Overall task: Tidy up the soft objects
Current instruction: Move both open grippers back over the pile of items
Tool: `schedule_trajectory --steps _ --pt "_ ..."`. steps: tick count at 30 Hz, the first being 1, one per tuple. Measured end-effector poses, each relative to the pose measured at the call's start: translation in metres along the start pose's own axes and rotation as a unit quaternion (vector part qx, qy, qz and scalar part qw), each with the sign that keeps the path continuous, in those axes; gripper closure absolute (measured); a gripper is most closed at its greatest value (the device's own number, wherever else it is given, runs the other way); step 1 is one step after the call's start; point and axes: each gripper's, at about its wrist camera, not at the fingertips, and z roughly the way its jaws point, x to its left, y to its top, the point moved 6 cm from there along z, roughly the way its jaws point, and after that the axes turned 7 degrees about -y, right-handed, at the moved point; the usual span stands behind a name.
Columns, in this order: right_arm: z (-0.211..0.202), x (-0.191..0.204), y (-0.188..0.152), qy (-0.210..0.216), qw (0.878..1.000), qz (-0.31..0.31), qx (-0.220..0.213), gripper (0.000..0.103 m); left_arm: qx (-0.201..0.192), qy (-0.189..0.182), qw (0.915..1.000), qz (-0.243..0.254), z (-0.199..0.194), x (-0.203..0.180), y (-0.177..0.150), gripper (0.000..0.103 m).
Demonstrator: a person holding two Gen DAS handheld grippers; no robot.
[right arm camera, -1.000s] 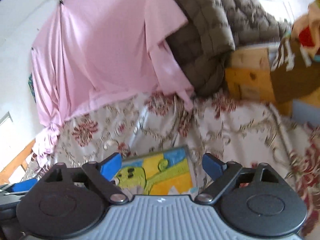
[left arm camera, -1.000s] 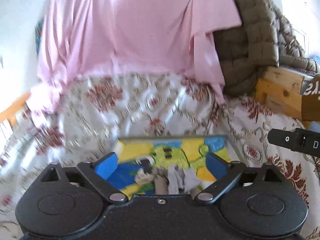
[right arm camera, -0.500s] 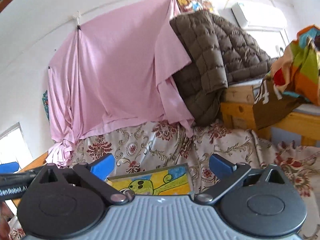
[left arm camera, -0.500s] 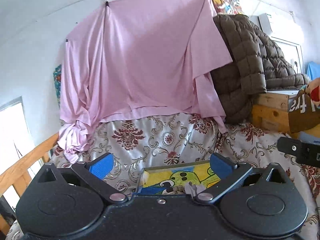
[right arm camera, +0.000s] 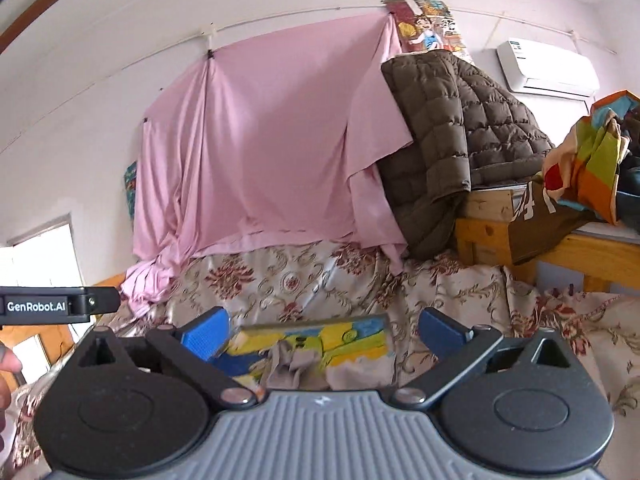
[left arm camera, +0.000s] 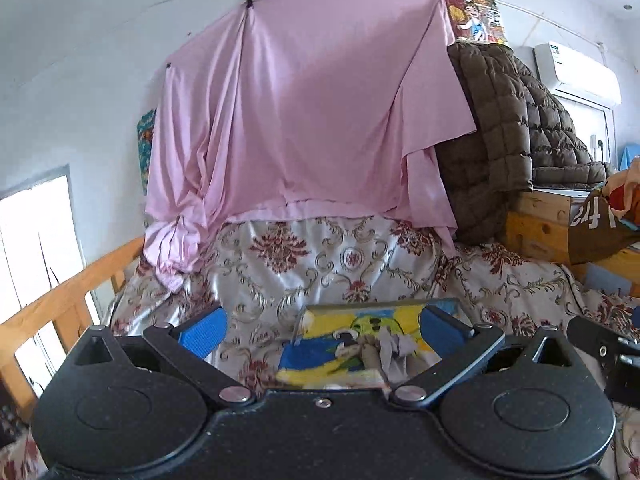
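A colourful cartoon-print box [left arm camera: 360, 340] sits on the floral bedspread [left arm camera: 320, 256], with grey soft cloth pieces [left arm camera: 386, 354] inside. It also shows in the right wrist view [right arm camera: 320, 340], with the grey cloth [right arm camera: 292, 364] bunched in it. My left gripper [left arm camera: 322, 326] is open and empty, held just in front of the box. My right gripper [right arm camera: 322, 326] is open and empty, also just in front of the box. Both sets of blue pads stand wide apart.
A pink sheet [left arm camera: 312, 120] hangs on the back wall. A brown quilted jacket [left arm camera: 512, 136] lies over a wooden shelf [left arm camera: 540, 220] at the right. Colourful clothes [right arm camera: 592, 164] pile on that shelf. A wooden bed rail [left arm camera: 60, 300] runs at the left.
Both grippers have tilted up and pulled back from the box, so the wall and pink sheet now fill the views. Both stay open and empty.
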Motion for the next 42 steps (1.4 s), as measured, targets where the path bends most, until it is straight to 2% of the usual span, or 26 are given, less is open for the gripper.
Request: schedule_trajectory --steps 6,12,20,27,34,42 --pt "-0.023 0.015 -0.017 0.007 1.000 -0.025 0.016 0.000 0.012 0.002 0.9998 -0.018 -0.024 0.016 -0.032 0.001" --pt "-0.038 0.026 -0.037 0.033 0.997 -0.034 0.058 0.000 0.029 -0.002 0.9991 -0.030 -0.043 0.035 -0.066 0.001" --pt "-0.042 0.043 -0.065 0.041 0.990 -0.065 0.118 0.000 0.081 -0.007 0.9964 -0.023 -0.048 0.057 -0.111 0.001" --pt "-0.032 0.051 -0.092 0.026 0.977 -0.096 0.189 0.000 0.128 -0.025 0.9914 -0.015 -0.040 0.060 -0.143 0.001" --pt "-0.006 0.038 -0.115 0.004 0.959 -0.062 0.276 0.000 0.163 -0.063 0.9845 0.009 -0.019 0.048 -0.162 0.001" --pt "0.008 0.040 -0.135 -0.003 0.941 -0.076 0.329 0.000 0.219 -0.086 0.9717 0.018 0.007 0.039 -0.185 0.001"
